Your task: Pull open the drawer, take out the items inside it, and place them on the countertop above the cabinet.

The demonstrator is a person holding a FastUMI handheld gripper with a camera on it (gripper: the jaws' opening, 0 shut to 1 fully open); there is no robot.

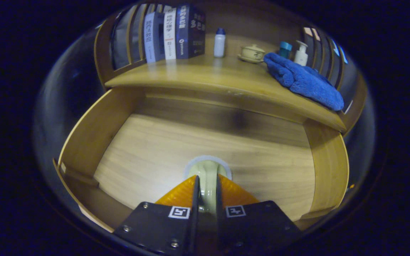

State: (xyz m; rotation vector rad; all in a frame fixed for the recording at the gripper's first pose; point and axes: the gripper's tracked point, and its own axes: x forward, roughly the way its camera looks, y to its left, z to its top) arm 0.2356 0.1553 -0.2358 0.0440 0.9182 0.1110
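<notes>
The drawer (205, 142) is pulled wide open, and a pale lidded cup (208, 170) is pinched between the fingers of the gripper (206, 186), low over the drawer floor. Honestly the grip looks narrow, so the cup could be twisted or dropped if it's lifted fast. The countertop (205, 76) edge overhangs the drawer's back and could be clipped on the way up. Landing space is crowded too: a blue towel (303, 80), a teacup (252, 53), bottles (219, 42) and books (174, 32) are parked there.
</notes>
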